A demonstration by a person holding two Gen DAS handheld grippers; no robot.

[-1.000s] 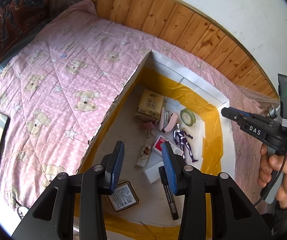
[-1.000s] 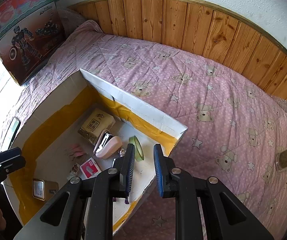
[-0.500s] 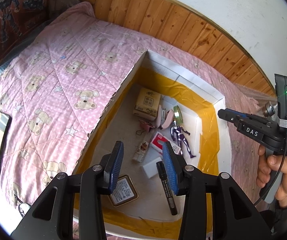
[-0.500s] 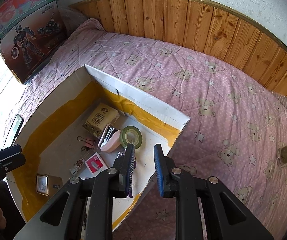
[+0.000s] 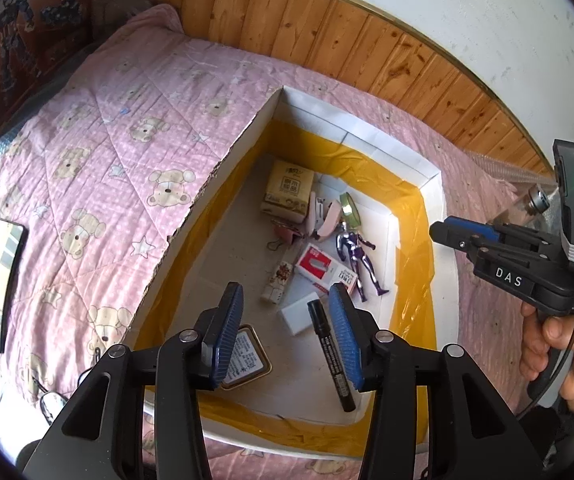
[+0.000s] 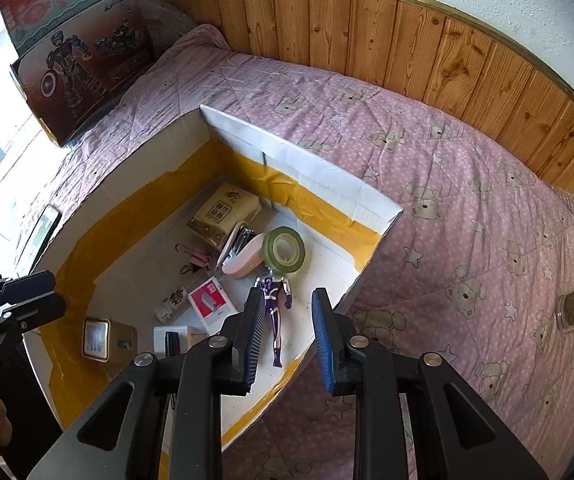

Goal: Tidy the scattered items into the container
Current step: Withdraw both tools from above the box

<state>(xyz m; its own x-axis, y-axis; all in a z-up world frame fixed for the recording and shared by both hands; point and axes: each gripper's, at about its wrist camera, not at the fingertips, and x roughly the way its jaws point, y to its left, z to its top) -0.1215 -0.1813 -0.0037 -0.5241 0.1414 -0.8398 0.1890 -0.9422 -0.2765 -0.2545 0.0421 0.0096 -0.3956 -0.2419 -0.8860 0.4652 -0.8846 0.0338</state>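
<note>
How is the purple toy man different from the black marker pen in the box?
The toy man is shiny purple with arms and legs; the marker is a plain black stick. The toy lies near the tape roll, the marker by the box's near edge. Both lie flat inside.
</note>
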